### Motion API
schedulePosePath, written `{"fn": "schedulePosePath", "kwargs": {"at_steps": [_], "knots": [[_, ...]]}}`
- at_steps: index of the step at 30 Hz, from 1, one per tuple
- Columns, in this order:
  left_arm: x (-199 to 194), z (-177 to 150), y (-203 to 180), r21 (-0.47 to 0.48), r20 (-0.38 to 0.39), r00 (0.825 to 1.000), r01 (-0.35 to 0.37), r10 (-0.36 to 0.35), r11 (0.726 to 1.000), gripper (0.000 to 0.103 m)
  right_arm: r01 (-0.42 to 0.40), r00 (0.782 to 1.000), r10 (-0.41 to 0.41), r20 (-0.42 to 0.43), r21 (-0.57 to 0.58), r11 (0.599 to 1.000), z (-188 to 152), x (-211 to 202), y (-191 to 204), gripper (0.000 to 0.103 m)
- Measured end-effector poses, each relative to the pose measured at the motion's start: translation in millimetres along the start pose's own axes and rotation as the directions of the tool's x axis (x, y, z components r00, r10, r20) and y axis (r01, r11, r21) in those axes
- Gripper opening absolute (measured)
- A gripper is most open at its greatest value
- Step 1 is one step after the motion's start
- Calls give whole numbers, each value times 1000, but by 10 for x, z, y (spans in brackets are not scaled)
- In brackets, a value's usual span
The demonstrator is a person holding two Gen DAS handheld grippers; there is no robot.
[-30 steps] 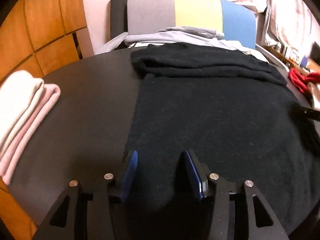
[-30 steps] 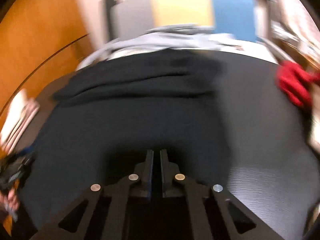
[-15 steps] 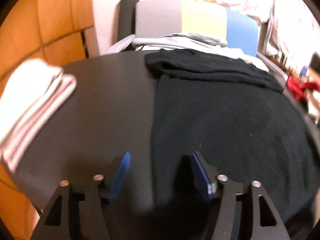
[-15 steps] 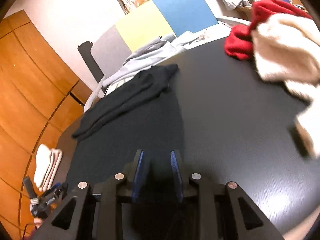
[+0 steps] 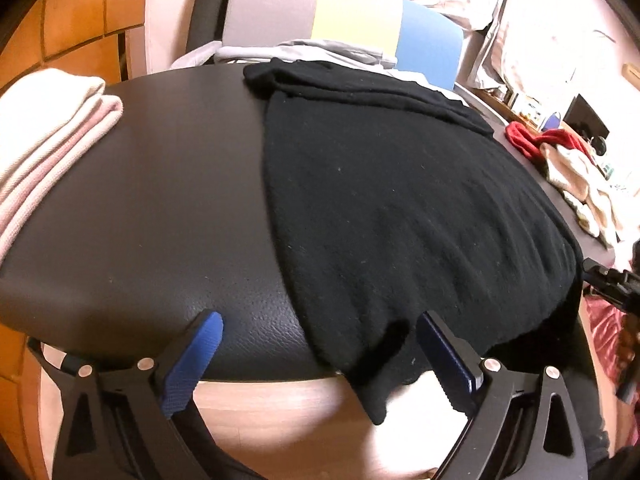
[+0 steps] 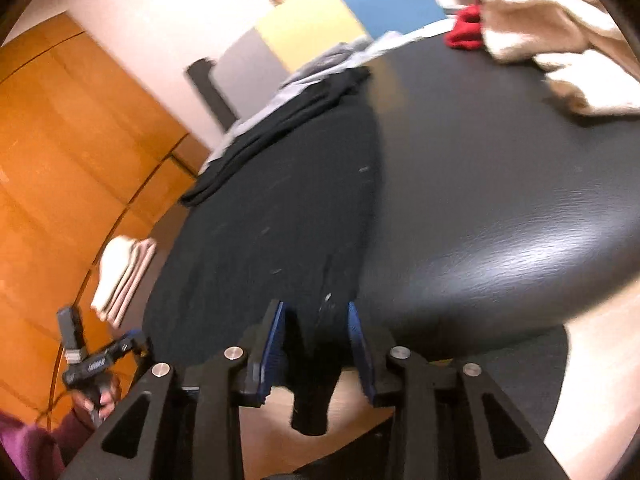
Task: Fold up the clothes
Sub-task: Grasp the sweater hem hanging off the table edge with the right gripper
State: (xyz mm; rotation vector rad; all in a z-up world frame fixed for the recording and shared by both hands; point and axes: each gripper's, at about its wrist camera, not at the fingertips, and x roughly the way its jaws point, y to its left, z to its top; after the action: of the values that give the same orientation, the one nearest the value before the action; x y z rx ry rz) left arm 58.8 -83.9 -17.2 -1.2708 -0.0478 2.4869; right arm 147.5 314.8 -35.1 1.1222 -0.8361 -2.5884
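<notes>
Black garment (image 5: pixel 400 208) lies spread flat on the dark round table (image 5: pixel 160 220), its far end bunched into a folded band near the chair (image 5: pixel 352 20), its near hem hanging a little over the table's front edge. Left gripper (image 5: pixel 320 344) sits at that front edge with its jaws wide and opening; the left corner of the hem lies between the blue pads (image 5: pixel 200 344) but neither pad touches it, so nothing is held. Right gripper (image 6: pixel 316 340) is at the other corner, jaws partly apart and opening too, a dangling tip of black cloth between them; the pads look clear of the fabric, though the frame is blurred there. On the far left a cream and pink stack (image 5: pixel 48 128) looks already folded, so I'd say some of the job is done. Red cloth (image 5: pixel 536 140) and a cream heap (image 5: pixel 576 184) sit crumpled at the right rim, grey clothes (image 5: pixel 320 50) pile on the chair, all seemingly waiting. For the black piece, the top looks turned over once; the main body is yet unfolded, so it's roughly early to midway on this item, with plenty left overall.
</notes>
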Motion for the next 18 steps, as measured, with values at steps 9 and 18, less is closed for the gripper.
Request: {"fn": "schedulePosePath", "kwargs": {"at_steps": [9, 18], "knots": [[-44, 34, -124, -26, -23, 990, 135, -136, 990, 80, -141, 990, 141, -16, 0, 990, -113, 115, 26, 36], [-3, -32, -217, -10, -88, 977, 194, -194, 981, 78, -121, 992, 120, -35, -34, 992, -101, 178, 135, 36]]}}
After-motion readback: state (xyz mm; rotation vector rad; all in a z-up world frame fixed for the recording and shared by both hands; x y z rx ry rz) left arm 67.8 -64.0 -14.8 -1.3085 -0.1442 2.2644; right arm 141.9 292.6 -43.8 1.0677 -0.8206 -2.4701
